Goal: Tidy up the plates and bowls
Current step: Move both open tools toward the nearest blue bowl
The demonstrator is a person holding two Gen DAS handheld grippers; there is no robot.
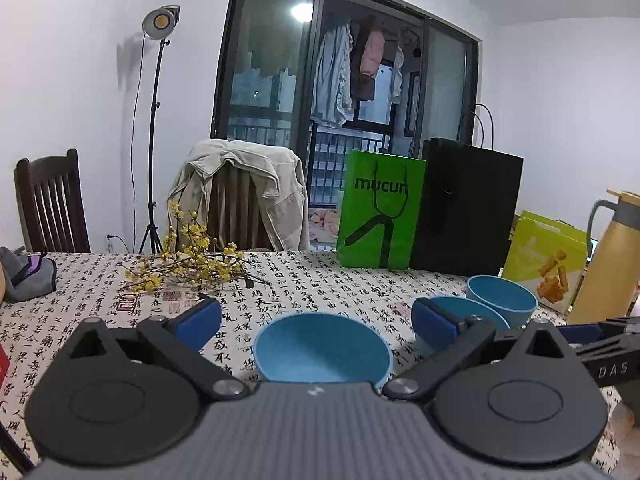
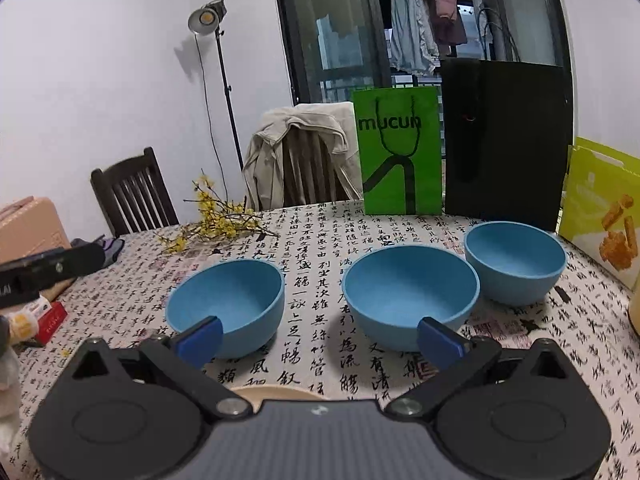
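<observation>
Three blue bowls stand upright in a row on the calligraphy tablecloth: the left bowl, the middle bowl and the right bowl. My left gripper is open, with the left bowl between its fingers, close in front. The middle bowl and the right bowl show beyond its right finger. My right gripper is open and empty, just short of the gap between the left and middle bowls. A pale plate rim shows just under it.
A green bag, a black bag and a yellow snack box stand at the table's far side. A yellow flower sprig lies at the back left. A gold flask stands at the right. Chairs stand behind.
</observation>
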